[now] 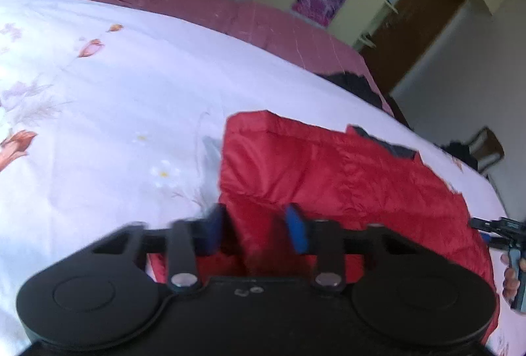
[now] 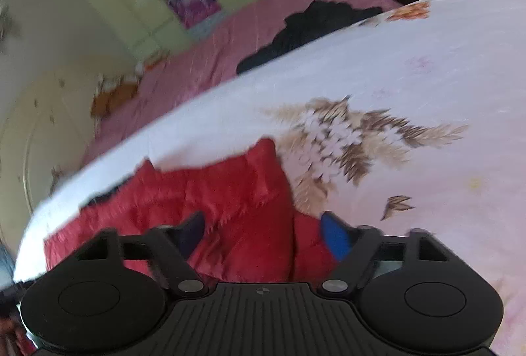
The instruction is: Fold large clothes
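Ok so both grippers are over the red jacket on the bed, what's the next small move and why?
Probably lift both grippers clear. The red jacket already lies folded on the white floral sheet, and the left gripper and right gripper show open jaws with fabric between them but not visibly pinched.

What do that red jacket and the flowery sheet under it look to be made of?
Red jacket: probably padded nylon or polyester, with a slight sheen, fine crinkles and puffy stitched sections. Flowery sheet: likely matte woven cotton or a blend, flat, with printed flowers; blur leaves the weave unclear.
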`<state>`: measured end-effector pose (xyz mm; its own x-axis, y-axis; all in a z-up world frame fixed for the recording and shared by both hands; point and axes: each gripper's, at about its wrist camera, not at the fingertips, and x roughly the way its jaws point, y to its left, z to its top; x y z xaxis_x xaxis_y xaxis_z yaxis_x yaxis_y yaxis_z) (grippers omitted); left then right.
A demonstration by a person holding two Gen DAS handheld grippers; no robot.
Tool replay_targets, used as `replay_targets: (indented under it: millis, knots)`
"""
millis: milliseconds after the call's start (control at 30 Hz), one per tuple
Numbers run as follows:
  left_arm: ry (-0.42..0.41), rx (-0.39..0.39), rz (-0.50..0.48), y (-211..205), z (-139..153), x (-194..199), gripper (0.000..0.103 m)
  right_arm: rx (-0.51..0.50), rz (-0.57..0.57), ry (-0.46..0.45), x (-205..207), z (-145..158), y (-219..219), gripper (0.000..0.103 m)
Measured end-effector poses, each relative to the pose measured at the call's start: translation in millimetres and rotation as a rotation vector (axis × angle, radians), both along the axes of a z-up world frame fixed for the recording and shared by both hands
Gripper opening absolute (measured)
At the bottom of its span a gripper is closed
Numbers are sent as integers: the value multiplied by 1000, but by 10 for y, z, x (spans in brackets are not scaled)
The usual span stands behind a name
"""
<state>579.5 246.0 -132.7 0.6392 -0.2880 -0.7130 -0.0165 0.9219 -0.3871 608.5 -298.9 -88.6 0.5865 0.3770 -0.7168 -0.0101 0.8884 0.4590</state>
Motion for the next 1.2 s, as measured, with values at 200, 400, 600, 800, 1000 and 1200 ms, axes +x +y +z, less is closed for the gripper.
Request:
replay_targets:
  millis: [200, 400, 600, 800, 1000, 1200]
  knots:
    - [-181, 114, -48, -240, 307, -72, 4, -66, -7, -194, -202, 218, 28, 2]
    - [-225, 161, -39, -415, 344, 162, 4, -136, -37, -208, -207, 199, 41, 3]
    - [-122, 267, -84, -553, -119, 342, 5, -250, -22, -51, -110, -172, 175, 3]
    - [-183, 394, 2, -505, 132, 42, 68, -338, -43, -133, -298, 139, 325, 3]
    - [-314, 310, -58, -712, 538, -817, 61, -292, 66, -302, -1074, 453, 621, 83]
    - [-302, 371, -216, -1455, 193, -1109, 69, -339, 247, -262, -1202, 144, 1252, 61]
